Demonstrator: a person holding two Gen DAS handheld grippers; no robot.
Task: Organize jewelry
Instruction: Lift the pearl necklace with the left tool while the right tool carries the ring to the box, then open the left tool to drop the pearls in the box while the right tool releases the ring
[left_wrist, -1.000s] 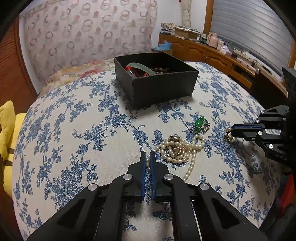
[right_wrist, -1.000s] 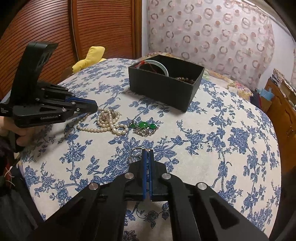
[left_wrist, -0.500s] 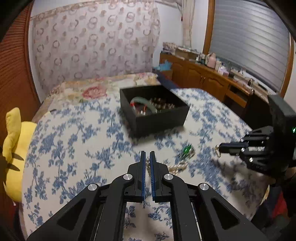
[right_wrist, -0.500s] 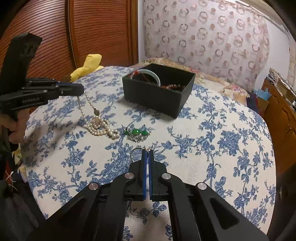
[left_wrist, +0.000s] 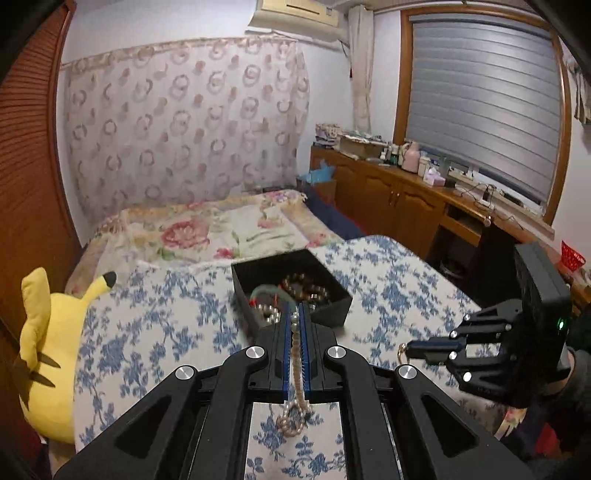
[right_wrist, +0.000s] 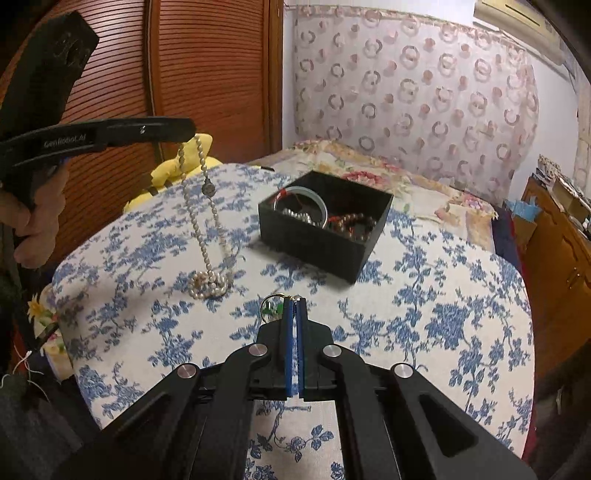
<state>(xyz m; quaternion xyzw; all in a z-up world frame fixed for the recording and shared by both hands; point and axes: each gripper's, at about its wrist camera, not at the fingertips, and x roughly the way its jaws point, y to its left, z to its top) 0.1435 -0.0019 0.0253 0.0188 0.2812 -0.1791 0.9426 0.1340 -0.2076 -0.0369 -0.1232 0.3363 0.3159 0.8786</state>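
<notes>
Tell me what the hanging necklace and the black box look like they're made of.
Necklace: cream pearl-like beads with a soft sheen, strung; real or imitation can't be told. Black box: matte, thin straight walls, sharp corners, likely cardboard or plastic.

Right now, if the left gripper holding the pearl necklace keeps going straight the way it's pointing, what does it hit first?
Most likely the open black box of jewelry. In the left wrist view the left gripper, shut on the white pearl necklace, points straight at it. Depth is unclear; being raised, it might pass over the near wall.
</notes>
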